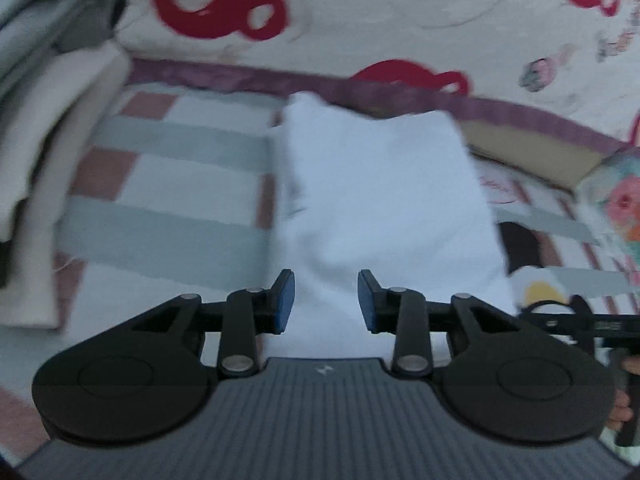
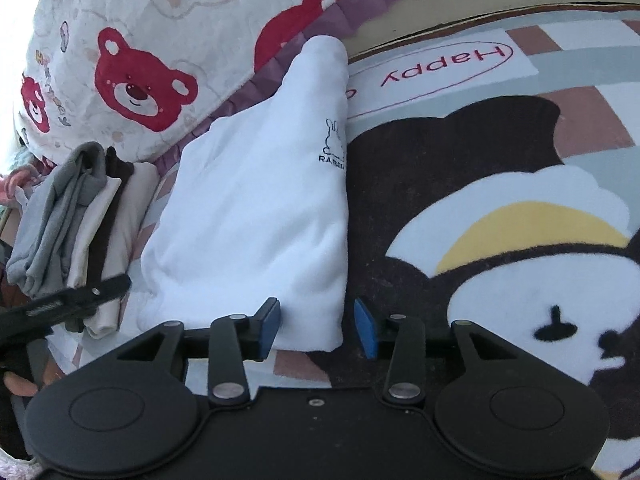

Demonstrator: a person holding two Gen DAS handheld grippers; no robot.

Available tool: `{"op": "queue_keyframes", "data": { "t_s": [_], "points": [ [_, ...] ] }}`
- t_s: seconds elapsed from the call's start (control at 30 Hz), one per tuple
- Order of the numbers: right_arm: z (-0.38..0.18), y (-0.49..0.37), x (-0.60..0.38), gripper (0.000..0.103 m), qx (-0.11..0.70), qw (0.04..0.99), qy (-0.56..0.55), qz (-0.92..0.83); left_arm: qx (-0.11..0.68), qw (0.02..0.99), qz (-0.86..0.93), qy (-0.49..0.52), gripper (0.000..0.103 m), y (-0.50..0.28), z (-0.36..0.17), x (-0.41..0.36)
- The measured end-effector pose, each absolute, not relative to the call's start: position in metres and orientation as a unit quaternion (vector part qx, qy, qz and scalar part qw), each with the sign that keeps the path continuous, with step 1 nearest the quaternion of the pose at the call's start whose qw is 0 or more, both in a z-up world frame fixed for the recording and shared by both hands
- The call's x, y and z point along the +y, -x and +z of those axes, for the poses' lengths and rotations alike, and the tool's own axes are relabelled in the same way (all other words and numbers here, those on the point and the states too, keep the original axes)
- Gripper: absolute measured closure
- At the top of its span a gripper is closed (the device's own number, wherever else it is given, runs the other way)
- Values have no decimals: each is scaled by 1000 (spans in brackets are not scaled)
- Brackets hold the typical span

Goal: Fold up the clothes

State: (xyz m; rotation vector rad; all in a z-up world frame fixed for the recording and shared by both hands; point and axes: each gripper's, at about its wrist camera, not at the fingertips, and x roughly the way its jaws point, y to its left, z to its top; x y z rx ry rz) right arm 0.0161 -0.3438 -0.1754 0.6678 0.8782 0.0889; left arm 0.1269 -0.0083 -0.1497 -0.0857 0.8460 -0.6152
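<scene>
Left wrist view: blurred, looking down along the left claw (image 1: 326, 300).
Stack at far left: folded clothes (image 1: 48, 128), pale and grey, piled at the edge of the checked blanket (image 1: 176, 184).
Folded white garment (image 1: 380, 184): lies flat on the blanket, straight ahead of the claw, its far end touching the purple-trimmed bear quilt (image 1: 360, 12).
Left claw state: blue pads apart, nothing clamped; the white cloth shows in the gap below them.
Far right edge: part of the other tool and some fingers (image 1: 620, 412) of the person.

Right wrist view: sharper, along the right claw (image 2: 316, 328).
Left side: same folded clothes (image 2: 72, 216), grey on top, beside the left tool's black bar.
Centre: white garment (image 2: 256, 216) with a small rabbit logo (image 2: 333, 144), its right edge on the blanket's dark bear picture (image 2: 460, 168).
Right claw state: pads apart, not pressing; the garment's near corner sits between them, closer to the left pad.
Right side: "Happy" lettering (image 2: 440, 68) on the blanket.
</scene>
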Motion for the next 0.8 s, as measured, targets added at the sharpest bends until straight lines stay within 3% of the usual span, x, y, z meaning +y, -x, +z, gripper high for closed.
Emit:
{"op": "queue_keyframes", "data": {
  "t_s": [0.13,0.3,0.53,0.63,0.8],
  "points": [
    [-180,-17,-340,55,433,846,-307,38,402,861,-311,26,69,-126,-167,-25],
    [-181,-16,-341,55,448,838,-308,50,383,860,-331,-68,62,-118,-180,-55],
    [-195,-29,-343,46,420,812,-401,63,360,845,-390,-71,56,-104,-173,-67],
    [-195,-31,-344,78,407,800,-434,86,343,838,-416,-79,52,-93,-169,-71],
    [-172,-30,-350,81,372,798,-456,127,320,824,-452,-118,45,-74,-164,-83]
  ]
}}
